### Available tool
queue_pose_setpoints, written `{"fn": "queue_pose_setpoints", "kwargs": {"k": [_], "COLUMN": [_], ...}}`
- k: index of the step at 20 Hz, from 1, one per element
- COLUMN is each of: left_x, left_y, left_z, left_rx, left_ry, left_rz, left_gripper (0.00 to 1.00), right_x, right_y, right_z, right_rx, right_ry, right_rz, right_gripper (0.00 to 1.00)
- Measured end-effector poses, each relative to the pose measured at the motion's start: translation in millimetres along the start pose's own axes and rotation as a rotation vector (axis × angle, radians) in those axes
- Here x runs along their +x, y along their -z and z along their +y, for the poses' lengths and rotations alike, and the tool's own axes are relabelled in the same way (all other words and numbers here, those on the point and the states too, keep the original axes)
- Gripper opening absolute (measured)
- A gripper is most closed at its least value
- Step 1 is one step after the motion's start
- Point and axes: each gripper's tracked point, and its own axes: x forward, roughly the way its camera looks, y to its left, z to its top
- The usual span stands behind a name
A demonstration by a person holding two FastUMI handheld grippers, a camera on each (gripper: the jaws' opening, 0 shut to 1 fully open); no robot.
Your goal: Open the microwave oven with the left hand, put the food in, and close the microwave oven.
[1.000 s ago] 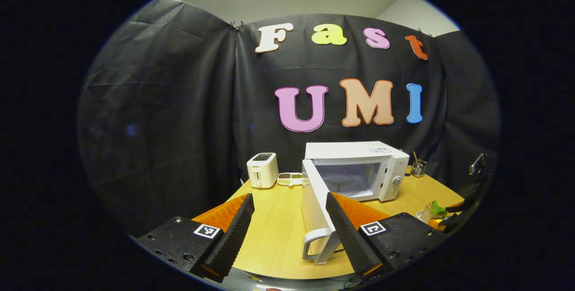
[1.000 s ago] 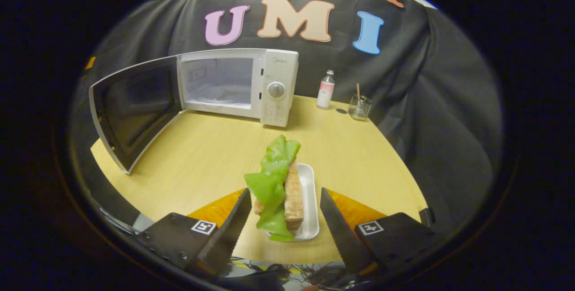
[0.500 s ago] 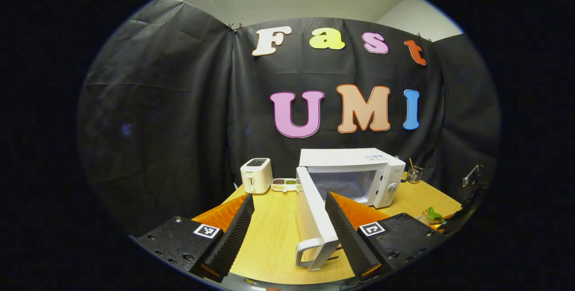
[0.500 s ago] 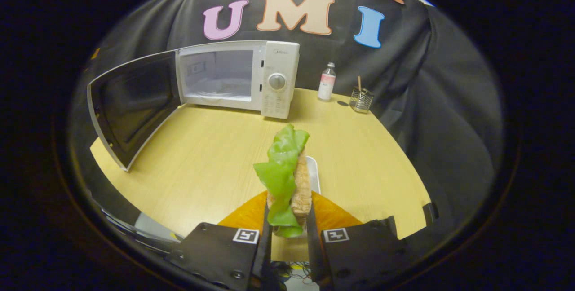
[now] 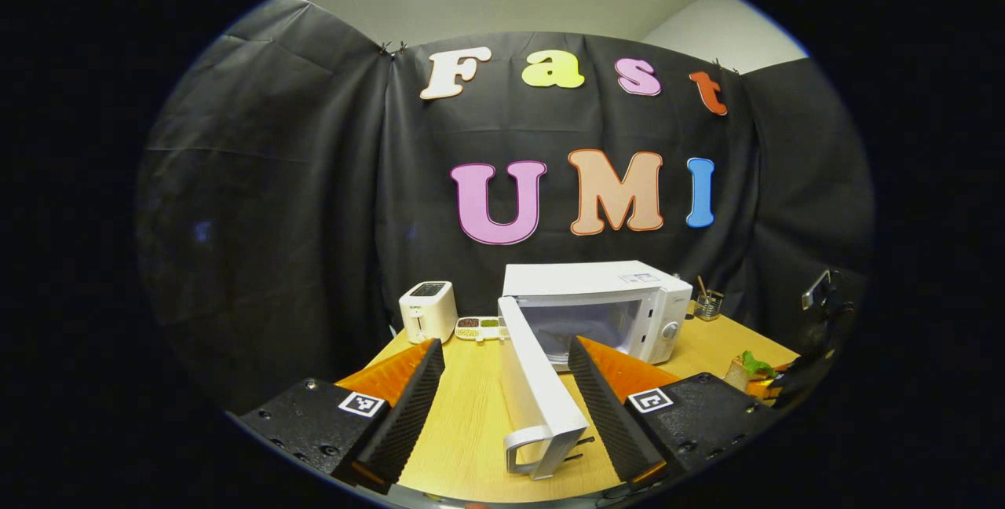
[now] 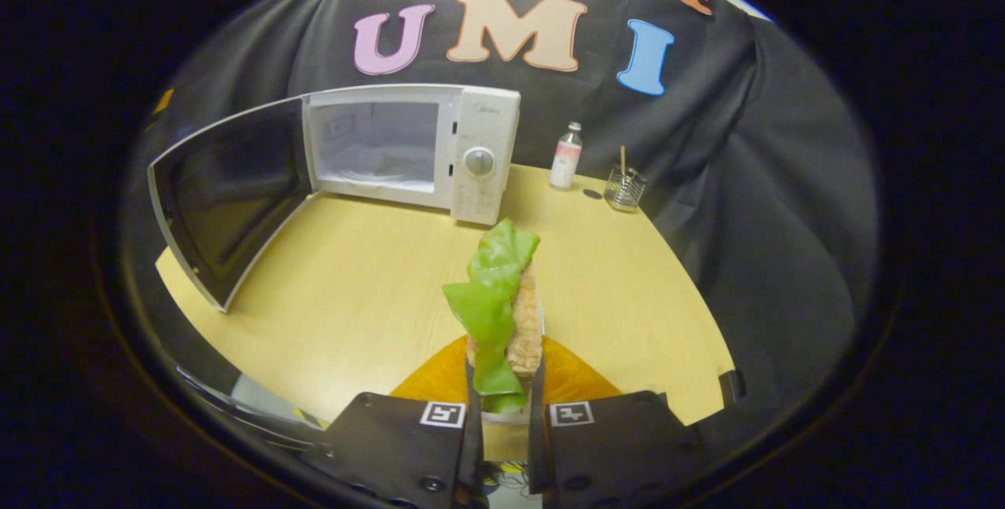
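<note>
Nearest to me, my right gripper (image 6: 502,395) is clenched on the sandwich (image 6: 502,313), a finger pressing each side, so the bread and the green lettuce leaf stand on edge and stay packed together for the carry. A sliver of the white tray (image 6: 502,417) shows just under the sandwich; I cannot tell whether the food has lifted clear of it. The sandwich is in front of the microwave oven (image 6: 408,151), a stretch of bare tabletop (image 6: 361,281) between them.

My left gripper (image 5: 502,407) is released, its fingers spread wide with nothing between them but the free edge of the microwave door (image 5: 538,391), which neither finger touches. I judge it waits by the door handle (image 5: 524,446) so that it can swing the door shut once the food is in.

The door stands wide open on the left of the microwave oven, which leaves the cavity facing me and the way to it unobstructed.

Farther off, a bottle (image 6: 566,157) and a glass holder (image 6: 624,187) stand to the right of the microwave oven; a toaster (image 5: 428,311) and a small dish (image 5: 479,326) stand to its left.
</note>
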Motion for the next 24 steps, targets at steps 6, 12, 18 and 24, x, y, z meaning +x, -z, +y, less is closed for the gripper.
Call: {"fn": "queue_pose_setpoints", "kwargs": {"k": [6,12,18,24], "left_x": [6,14,24,23], "left_y": [-4,-3,-1,3], "left_z": [3,17,27,37], "left_rx": [0.016,0.062,0.057,0.084], "left_ry": [0.052,0.080,0.074,0.062], "left_rz": [-0.024,-0.045,-0.052,-0.035], "left_gripper": [0.97,0.97,0.98,0.97], "right_x": [3,22,67,124], "right_y": [-47,-96,-135,-165], "right_z": [31,88,162,229], "right_rx": [0.130,0.417,0.645,0.811], "right_ry": [-0.091,-0.232,-0.374,-0.441], "right_rz": [-0.024,-0.015,0.018,0.054], "right_gripper": [0.20,0.20,0.24,0.24]}}
